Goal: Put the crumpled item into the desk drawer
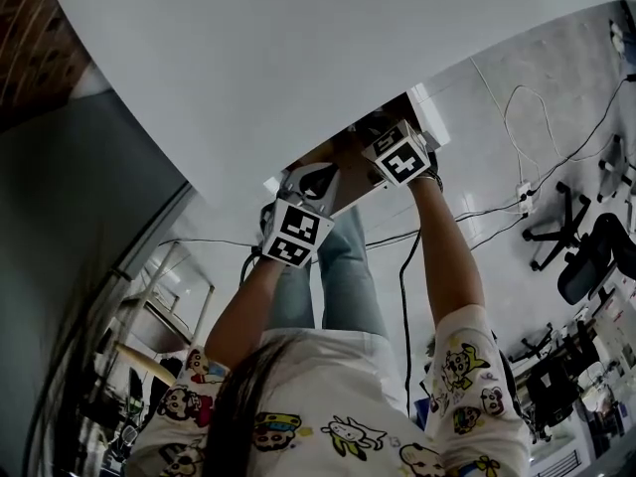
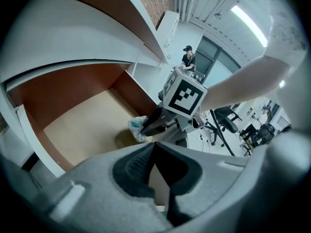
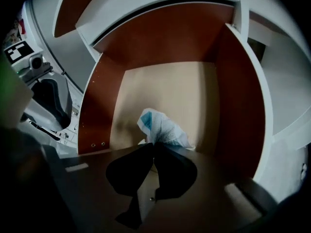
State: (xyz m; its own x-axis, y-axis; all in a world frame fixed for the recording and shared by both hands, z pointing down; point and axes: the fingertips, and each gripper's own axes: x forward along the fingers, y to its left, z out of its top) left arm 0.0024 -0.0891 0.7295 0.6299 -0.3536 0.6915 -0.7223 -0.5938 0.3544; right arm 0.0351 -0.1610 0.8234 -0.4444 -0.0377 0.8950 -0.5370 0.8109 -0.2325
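Observation:
The desk drawer stands pulled out, with brown walls and a bare beige bottom. My right gripper is shut on the crumpled white-and-blue item and points down into the drawer, the item hanging just above the bottom near the front. In the left gripper view the same item shows at the right gripper's tip, over the drawer. My left gripper is shut with nothing in it, beside the drawer's front. In the head view both marker cubes, left and right, sit at the desk's edge.
The white desk top overhangs the drawer. Cables and office chairs lie on the floor to the right. A metal shelf stands at the left. A person stands far off in the room.

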